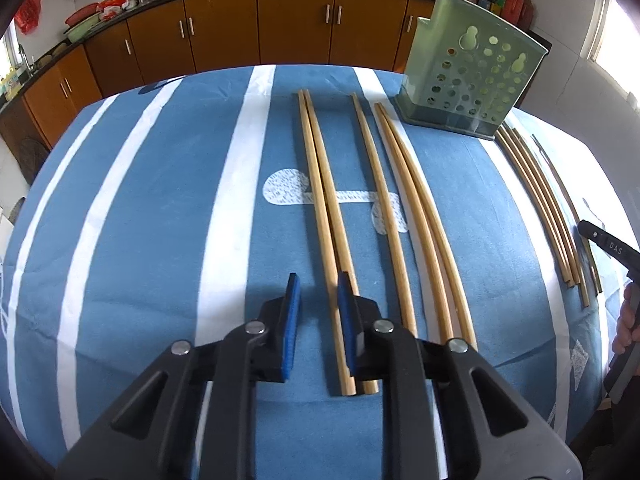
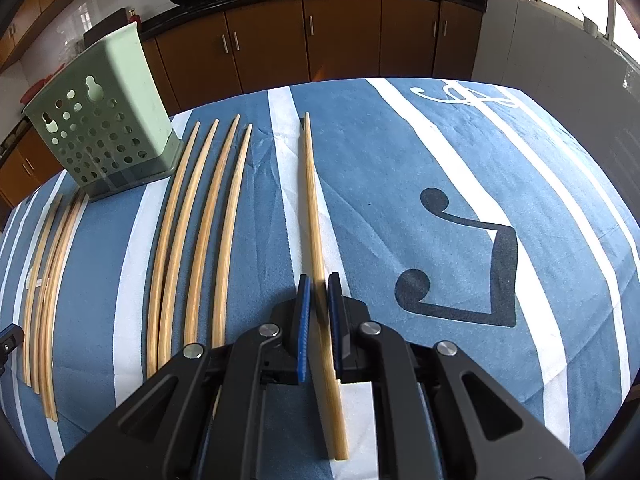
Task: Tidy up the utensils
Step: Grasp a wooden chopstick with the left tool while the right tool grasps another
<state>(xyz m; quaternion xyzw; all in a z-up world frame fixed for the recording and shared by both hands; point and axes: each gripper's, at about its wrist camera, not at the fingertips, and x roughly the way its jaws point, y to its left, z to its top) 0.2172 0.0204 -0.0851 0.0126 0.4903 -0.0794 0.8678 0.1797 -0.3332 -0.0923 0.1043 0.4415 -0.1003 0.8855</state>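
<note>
Chopsticks (image 1: 320, 200) lying in rows on the blue striped tabletop (image 1: 160, 200), beside a green perforated holder (image 1: 468, 76).
The left hand-held gripper (image 1: 318, 292) is straddling one of a pair, pads not yet pressing it; the right hand-held gripper (image 2: 319, 292) is pinching a single chopstick (image 2: 314, 208) lying apart from the others.
</note>
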